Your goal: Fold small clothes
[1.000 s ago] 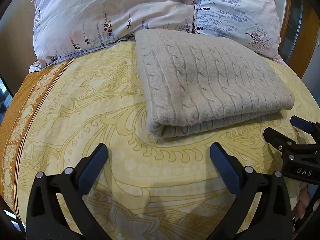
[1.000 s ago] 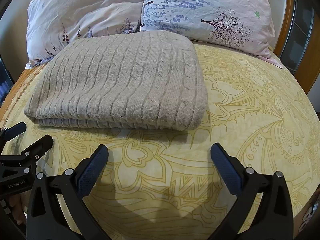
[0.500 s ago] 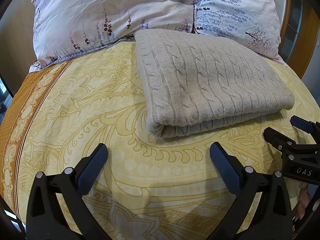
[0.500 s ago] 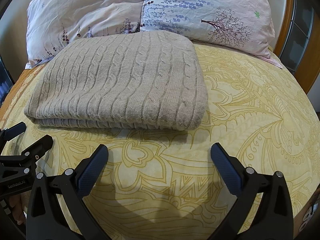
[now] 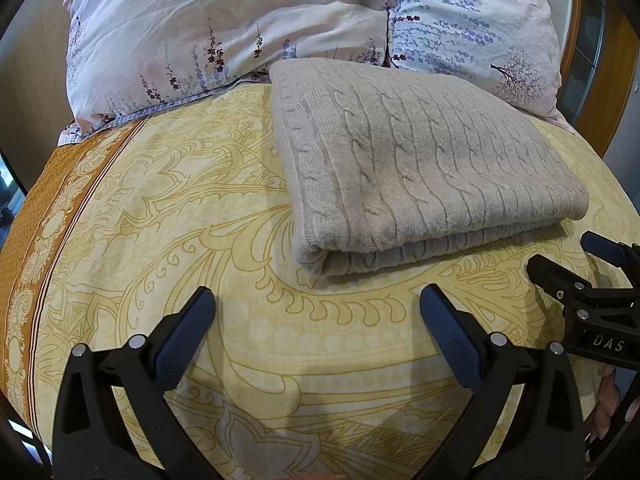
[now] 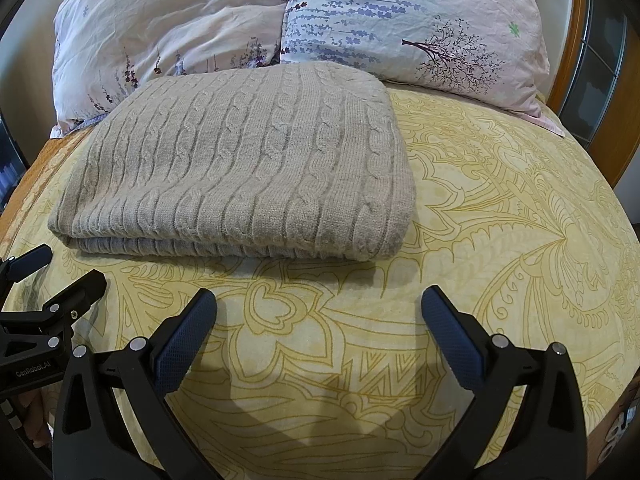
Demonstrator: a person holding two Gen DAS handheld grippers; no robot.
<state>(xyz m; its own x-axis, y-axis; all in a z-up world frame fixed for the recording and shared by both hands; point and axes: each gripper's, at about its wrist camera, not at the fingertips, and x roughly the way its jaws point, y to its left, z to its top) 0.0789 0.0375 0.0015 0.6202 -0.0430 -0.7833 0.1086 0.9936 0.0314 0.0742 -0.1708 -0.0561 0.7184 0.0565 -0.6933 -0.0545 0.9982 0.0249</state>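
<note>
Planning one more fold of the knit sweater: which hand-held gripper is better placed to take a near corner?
Neither clearly. The left hand-held gripper faces the knit sweater at its near-left corner, the right hand-held gripper at its near-right; both open, short of it.

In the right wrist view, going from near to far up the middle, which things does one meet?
right tool → yellow patterned bedspread → folded beige cable-knit sweater → floral pillows

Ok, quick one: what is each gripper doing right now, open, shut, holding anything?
Left gripper: open, holding nothing, short of the folded knit sweater.
Right gripper: open, holding nothing, also clear of the sweater.
</note>
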